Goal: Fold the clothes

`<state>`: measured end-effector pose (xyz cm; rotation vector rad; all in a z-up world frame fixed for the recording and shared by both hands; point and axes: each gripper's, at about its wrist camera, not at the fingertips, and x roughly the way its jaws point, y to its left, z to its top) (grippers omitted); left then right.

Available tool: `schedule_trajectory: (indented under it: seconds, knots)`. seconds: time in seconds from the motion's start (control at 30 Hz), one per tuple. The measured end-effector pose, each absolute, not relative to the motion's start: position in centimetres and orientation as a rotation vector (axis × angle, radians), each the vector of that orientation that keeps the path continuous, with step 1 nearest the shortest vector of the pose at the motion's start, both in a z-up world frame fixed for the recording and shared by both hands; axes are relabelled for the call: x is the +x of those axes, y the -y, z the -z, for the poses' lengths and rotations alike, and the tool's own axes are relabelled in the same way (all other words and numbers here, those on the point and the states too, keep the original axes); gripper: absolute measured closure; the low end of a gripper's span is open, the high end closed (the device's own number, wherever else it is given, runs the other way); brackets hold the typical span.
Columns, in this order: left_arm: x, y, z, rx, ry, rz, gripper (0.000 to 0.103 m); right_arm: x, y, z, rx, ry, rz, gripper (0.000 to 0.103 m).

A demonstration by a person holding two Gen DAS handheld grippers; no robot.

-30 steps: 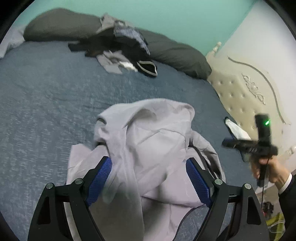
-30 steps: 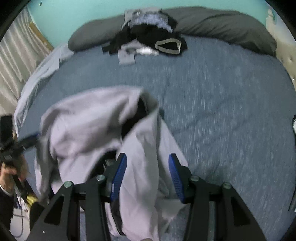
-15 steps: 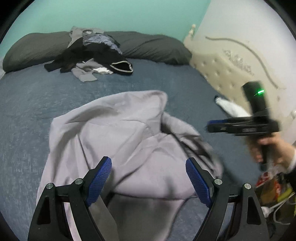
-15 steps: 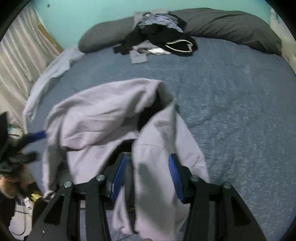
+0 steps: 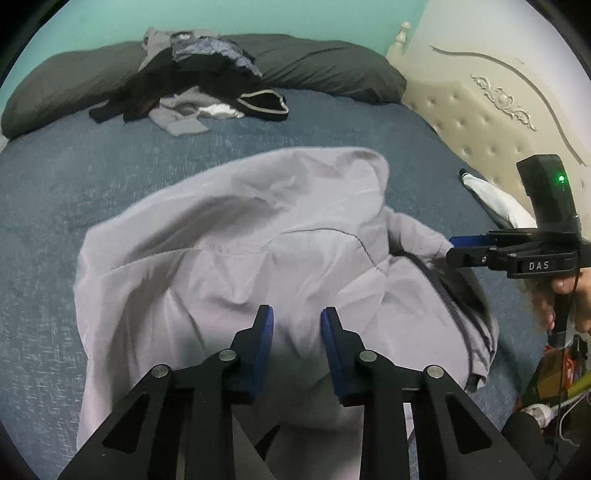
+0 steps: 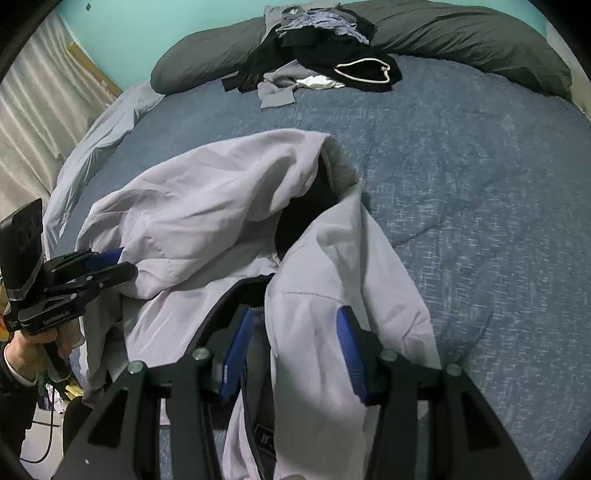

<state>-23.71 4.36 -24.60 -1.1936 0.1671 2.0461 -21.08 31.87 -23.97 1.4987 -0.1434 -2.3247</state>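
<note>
Pale lilac-grey jacket [image 5: 258, 236] lying crumpled on the near part of a blue bedspread [image 5: 66, 177], its back panel uppermost and creased. A dark zipper edge [image 5: 454, 306] runs down its right side, and the dark lining [image 6: 306, 210] shows where the garment gapes open. Its near edge hangs over the bedside.

pale lilac-grey jacket [image 5: 258, 258] with dark lining; heathered blue bedspread [image 6: 480, 166]; charcoal pillows [image 6: 461, 33]; mostly black and grey clothes pile [image 5: 192, 88]; teal wall [image 5: 258, 16]; cream tufted headboard [image 5: 480, 122]; blue pads [image 5: 264, 343] on black grippers.
</note>
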Motion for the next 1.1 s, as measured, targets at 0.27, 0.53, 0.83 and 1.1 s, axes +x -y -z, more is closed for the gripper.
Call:
schedule_trajectory:
  seconds: [0.27, 0.53, 0.83, 1.1]
  knots:
    - [-23.8, -4.6, 26.6, -1.247, -0.197, -2.038, 0.047, -21.3, -32.0, 25.1, 1.513, 0.16, 2.315, 0.055]
    - [-23.7, -4.7, 27.6, -1.272, -0.229, -2.062, 0.046, -21.2, -32.1, 25.3, 1.516, 0.161, 2.32, 0.055]
    - [-23.6, -4.2, 28.4, -1.267, -0.217, -2.043, 0.046, -21.1, -32.0, 25.7, 1.525, 0.168, 2.322, 0.055]
    - [-23.0, -4.8, 29.1, -1.267, -0.246, -2.046, 0.047, -21.3, -31.6, 26.4, 1.543, 0.168, 2.316, 0.055]
